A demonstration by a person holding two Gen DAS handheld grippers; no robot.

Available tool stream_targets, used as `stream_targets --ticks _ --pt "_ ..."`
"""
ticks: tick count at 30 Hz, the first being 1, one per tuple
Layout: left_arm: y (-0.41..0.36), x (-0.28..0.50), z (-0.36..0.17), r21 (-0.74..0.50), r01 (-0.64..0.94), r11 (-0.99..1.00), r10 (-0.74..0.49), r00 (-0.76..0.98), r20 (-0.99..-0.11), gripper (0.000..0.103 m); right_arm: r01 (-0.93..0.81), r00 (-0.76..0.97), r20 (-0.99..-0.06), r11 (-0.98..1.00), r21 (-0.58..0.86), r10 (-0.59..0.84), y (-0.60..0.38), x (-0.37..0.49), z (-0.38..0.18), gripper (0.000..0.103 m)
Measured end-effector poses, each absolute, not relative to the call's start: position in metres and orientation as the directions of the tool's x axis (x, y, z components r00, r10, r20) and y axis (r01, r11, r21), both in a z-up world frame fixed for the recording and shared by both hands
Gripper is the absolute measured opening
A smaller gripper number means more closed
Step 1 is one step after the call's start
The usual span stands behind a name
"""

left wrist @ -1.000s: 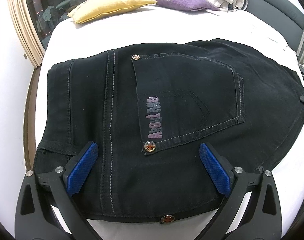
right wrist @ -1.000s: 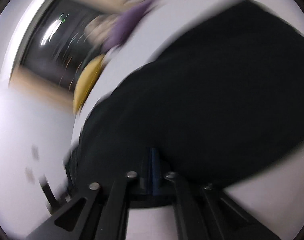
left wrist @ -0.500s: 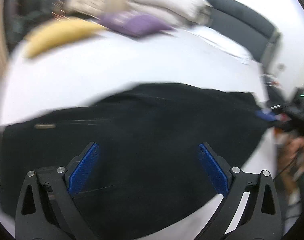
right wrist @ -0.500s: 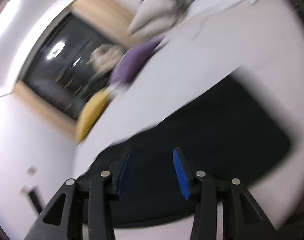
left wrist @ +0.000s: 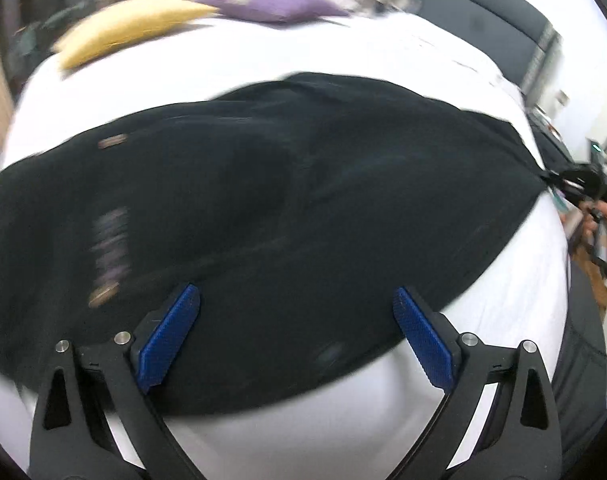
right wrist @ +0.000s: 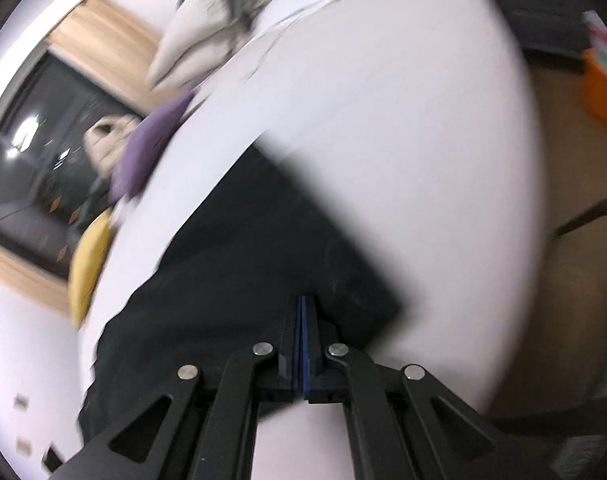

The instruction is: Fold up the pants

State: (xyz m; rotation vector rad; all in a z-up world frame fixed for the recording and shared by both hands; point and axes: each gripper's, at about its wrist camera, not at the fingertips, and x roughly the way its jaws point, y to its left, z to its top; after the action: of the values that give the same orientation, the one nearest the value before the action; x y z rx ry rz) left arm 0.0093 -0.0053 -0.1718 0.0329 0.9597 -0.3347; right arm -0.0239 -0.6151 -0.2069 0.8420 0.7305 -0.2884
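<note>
- Right gripper, spread half a second ago, is closing, pads nearly together, at the folded black denim pants' corner.
- Left gripper stays spread, empty.

pants on the bed, cushions behind

the pants lie across the bed; two cushions sit at its far end, the left tool over the near edge.
</note>
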Motion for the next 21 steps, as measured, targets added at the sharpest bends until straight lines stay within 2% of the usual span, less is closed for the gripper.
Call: stream_targets --ticks 1,2,3,4,7,10,14,20,21 --pt "0.006 0.003 -0.167 -0.11 0.258 0.96 -0.237 0.538 -0.809 0.099 0.519 0.72 -0.694 0.646 0.56 0.023 -0.614 -0.035 -0.199 0.022" --pt "0.015 -0.002 -0.162 -0.113 0.235 0.965 -0.229 0.552 -0.802 0.099 0.53 0.724 -0.689 0.645 0.55 -0.007 -0.611 -0.041 -0.188 0.059" --pt "0.027 -0.005 -0.153 -0.129 0.212 0.969 -0.231 0.575 -0.785 0.099 0.51 0.753 -0.658 0.645 0.569 -0.014 -0.604 -0.049 -0.176 0.083" --pt "0.029 -0.005 -0.148 -0.136 0.195 0.971 -0.227 0.595 -0.771 0.099 0.48 0.779 -0.627 0.651 0.589 -0.008 -0.595 -0.055 -0.166 0.086" --pt "0.041 0.003 -0.131 -0.163 0.137 0.977 -0.213 0.664 -0.717 0.099 0.454 0.8 -0.6 0.651 0.609 0.002 -0.583 -0.086 -0.165 0.086" --pt "0.047 0.024 -0.131 -0.184 0.117 0.976 -0.214 0.673 -0.708 0.099 0.457 0.806 -0.587 0.553 0.697 0.075 -0.589 -0.11 -0.193 0.086" --pt "0.033 0.045 -0.149 -0.192 0.112 0.975 -0.219 0.625 -0.749 0.099 0.519 0.802 -0.59 0.383 0.764 0.09 -0.596 -0.111 -0.216 0.071" --pt "0.023 0.047 -0.177 -0.174 0.112 0.978 -0.206 0.597 -0.775 0.099 0.469 0.848 -0.518 0.3 0.831 0.108 -0.597 -0.075 -0.238 0.066" --pt "0.029 0.048 -0.18 -0.178 0.111 0.978 -0.209 0.592 -0.778 0.099 0.466 0.854 -0.51 0.278 0.84 0.108 -0.6 -0.072 -0.241 0.062"
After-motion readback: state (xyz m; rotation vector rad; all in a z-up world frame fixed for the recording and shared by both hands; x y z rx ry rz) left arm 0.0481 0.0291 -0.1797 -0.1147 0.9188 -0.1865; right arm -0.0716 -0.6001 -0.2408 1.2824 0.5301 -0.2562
